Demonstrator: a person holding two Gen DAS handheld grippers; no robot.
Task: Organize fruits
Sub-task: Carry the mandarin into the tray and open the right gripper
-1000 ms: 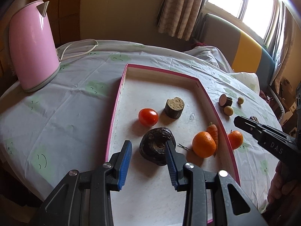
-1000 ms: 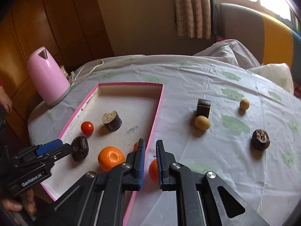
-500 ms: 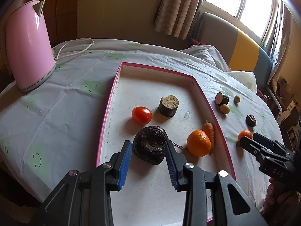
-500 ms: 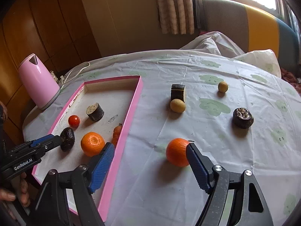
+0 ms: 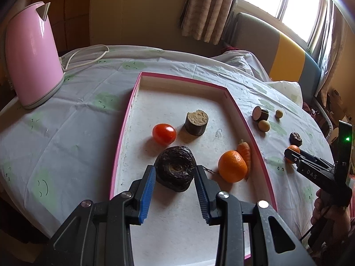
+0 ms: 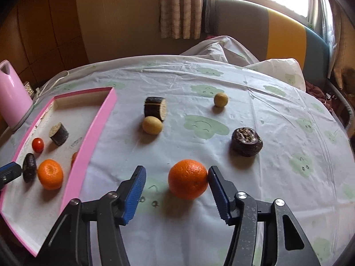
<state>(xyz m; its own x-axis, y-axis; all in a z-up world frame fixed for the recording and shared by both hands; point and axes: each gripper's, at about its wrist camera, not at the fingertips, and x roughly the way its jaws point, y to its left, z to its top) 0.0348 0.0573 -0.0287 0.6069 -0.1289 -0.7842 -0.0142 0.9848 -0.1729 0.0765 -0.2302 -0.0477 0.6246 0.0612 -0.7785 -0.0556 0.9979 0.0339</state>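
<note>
A pink-rimmed tray [image 5: 129,110] holds a tomato [image 5: 164,133], a brown cut stump [image 5: 196,123], an orange [image 5: 232,166], a carrot [image 5: 245,153] and a dark wrinkled fruit [image 5: 175,170]. My left gripper [image 5: 175,186] is shut on the dark fruit, which rests on the tray floor. My right gripper [image 6: 176,190] is open around a second orange [image 6: 187,178] on the tablecloth; its right pad touches the orange. The tray also shows in the right wrist view [image 6: 104,119].
On the cloth lie a dark cut piece [image 6: 155,108], two small yellow fruits [image 6: 152,125] [image 6: 220,99] and another dark wrinkled fruit [image 6: 246,141]. A pink kettle [image 5: 31,59] with its cord stands at the far left. A sofa is behind the table.
My right gripper opened wide and moved right from the tray edge to straddle the orange on the cloth. My left gripper stays on the dark fruit, shifted slightly.
</note>
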